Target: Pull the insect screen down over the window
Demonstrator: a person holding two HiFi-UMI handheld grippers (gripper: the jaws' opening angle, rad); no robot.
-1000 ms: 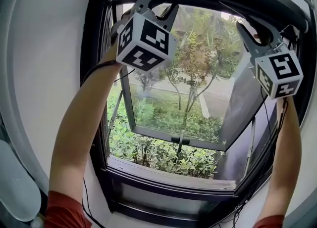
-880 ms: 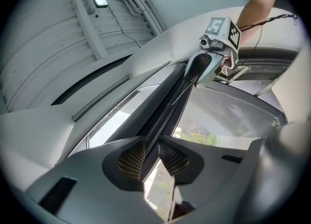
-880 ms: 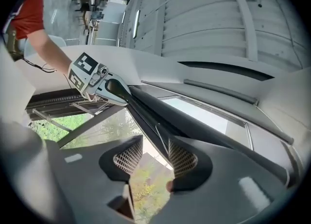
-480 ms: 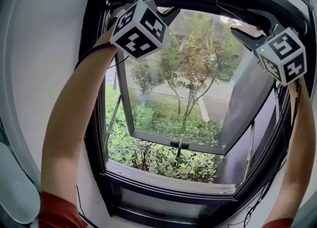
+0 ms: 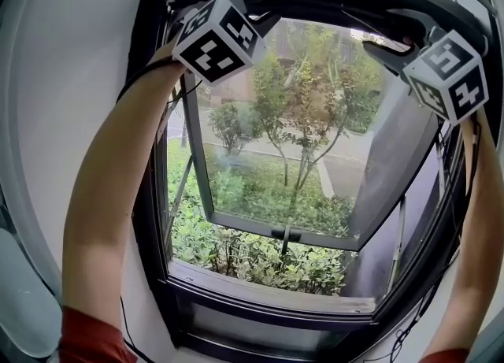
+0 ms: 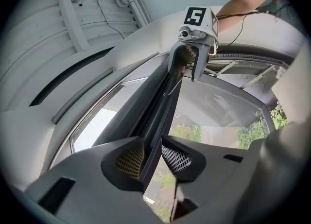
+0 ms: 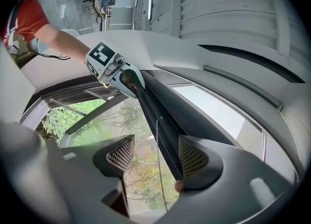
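My left gripper (image 6: 154, 156) has just been opening its jaws, which now stand apart on either side of the insect screen's dark bar (image 6: 158, 96); the bar runs up between the pads, close to both but not pinched. My right gripper (image 7: 156, 157) has likewise just been opening and is spread wide, with the same bar passing close by its right-hand pad and a thin cord (image 7: 158, 169) hanging in the gap. Both tools are raised to the top of the window frame (image 5: 268, 292), where the screen sits rolled up above the tilted sash (image 5: 276, 224).
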